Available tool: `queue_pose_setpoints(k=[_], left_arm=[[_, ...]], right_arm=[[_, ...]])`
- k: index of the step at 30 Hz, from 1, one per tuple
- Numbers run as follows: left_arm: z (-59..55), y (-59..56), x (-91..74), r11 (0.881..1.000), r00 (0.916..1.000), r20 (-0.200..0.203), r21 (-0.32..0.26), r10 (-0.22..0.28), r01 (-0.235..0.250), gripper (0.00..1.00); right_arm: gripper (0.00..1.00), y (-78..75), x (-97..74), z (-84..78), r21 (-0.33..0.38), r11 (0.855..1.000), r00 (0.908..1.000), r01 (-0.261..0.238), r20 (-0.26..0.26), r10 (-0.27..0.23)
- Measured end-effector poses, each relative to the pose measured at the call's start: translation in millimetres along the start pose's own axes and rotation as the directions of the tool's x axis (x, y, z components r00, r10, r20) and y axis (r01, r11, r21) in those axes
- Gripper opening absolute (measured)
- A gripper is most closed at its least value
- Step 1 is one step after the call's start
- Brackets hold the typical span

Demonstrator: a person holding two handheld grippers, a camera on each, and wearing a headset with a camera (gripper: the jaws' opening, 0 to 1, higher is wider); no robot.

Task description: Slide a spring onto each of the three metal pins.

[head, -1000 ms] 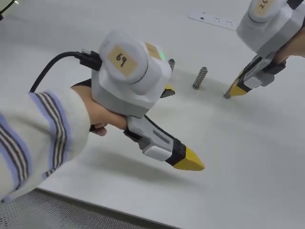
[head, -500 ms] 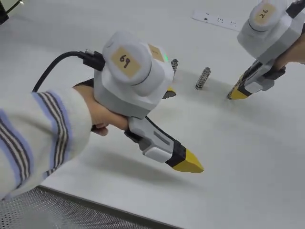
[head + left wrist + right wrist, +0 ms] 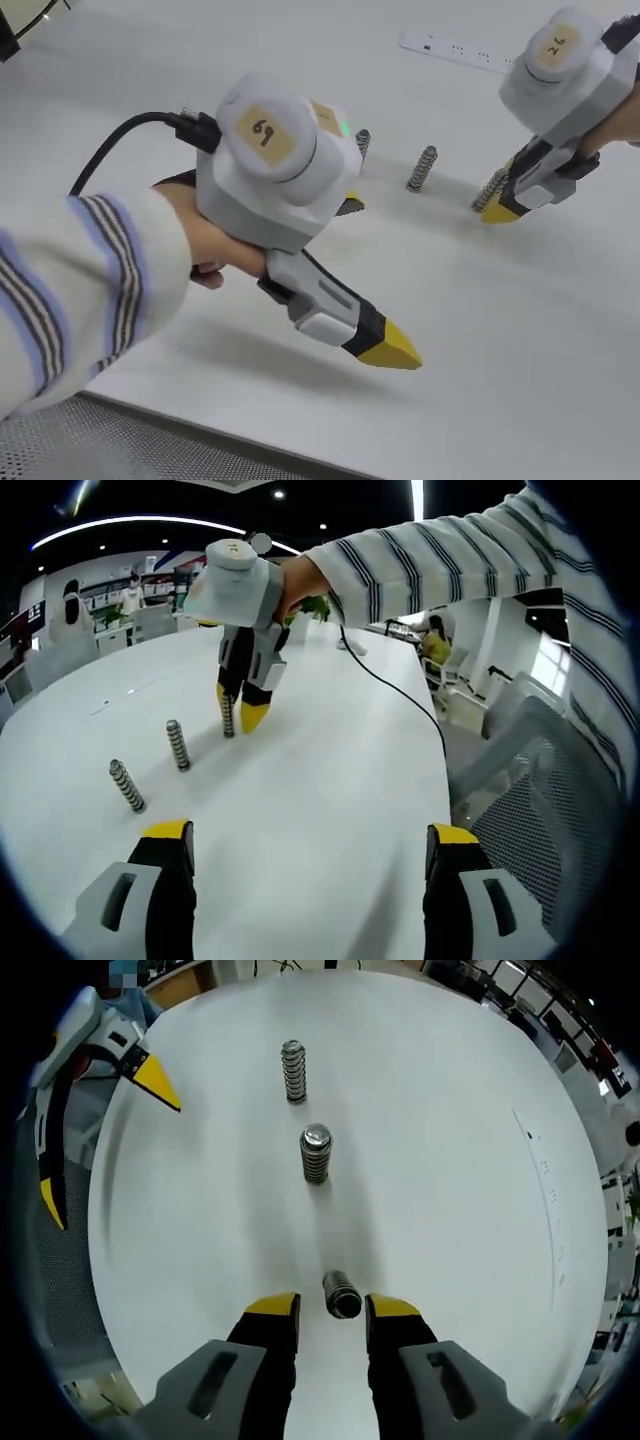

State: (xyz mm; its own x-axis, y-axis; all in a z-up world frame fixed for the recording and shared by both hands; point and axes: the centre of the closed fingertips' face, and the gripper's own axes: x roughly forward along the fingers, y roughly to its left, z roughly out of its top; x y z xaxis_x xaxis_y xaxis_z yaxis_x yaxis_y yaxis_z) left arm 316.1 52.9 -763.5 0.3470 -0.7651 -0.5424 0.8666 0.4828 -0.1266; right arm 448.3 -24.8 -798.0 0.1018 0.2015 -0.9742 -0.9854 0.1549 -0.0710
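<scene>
White surface [image 3: 500,330], springs [image 3: 316,1155] standing in a row. Right claw [image 3: 333,1308] narrowly parted astride nearest spring [image 3: 342,1295], apparently not clamped; left claw [image 3: 309,832] wide open, empty, well apart. Keep centred; press straight down, no tilting.

A white table [image 3: 480,330] takes most of the head view. A white power strip [image 3: 455,48] lies flat on its far side. At the near edge is a grey perforated surface [image 3: 120,440]. In the left gripper view a grey mesh chair [image 3: 540,770] stands beside the table on the right. A person [image 3: 437,645] sits far behind, under a long ceiling light [image 3: 140,520].
</scene>
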Motion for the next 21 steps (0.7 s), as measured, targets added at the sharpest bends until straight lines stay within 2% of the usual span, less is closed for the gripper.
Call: queue_pose_setpoints(k=[3,8,13,16,21], left_arm=[[2.0,0.8,-1.4,1.0,1.0,0.003,0.006,0.004,-0.004,0.93],[8.3,1.9,-2.9,1.0,0.9998,0.016,0.007,0.009,-0.009,0.94],[8.2,0.2,-4.7,1.0,1.0,-0.005,0.015,0.005,-0.004,0.94],[8.0,-0.2,-6.1,1.0,0.9999,-0.011,0.023,0.006,-0.006,0.95],[9.7,1.3,-9.4,0.999,0.9999,-0.011,0.031,0.007,-0.006,0.96]], right_arm=[[0.32,2.6,-5.3,-0.7,0.004,1.0,0.9998,-0.002,0.02,0.002],[0.41,8.3,-8.8,5.0,-0.011,1.0,0.9958,-0.017,0.09,0.018],[0.57,15.4,-16.9,10.3,-0.036,0.999,0.9919,-0.016,0.125,0.02],[0.67,18.9,-21.2,15.5,-0.035,0.999,0.9854,-0.012,0.169,0.018],[0.74,21.0,-24.6,15.0,-0.028,1.0,0.9819,0.001,0.189,0.004]])
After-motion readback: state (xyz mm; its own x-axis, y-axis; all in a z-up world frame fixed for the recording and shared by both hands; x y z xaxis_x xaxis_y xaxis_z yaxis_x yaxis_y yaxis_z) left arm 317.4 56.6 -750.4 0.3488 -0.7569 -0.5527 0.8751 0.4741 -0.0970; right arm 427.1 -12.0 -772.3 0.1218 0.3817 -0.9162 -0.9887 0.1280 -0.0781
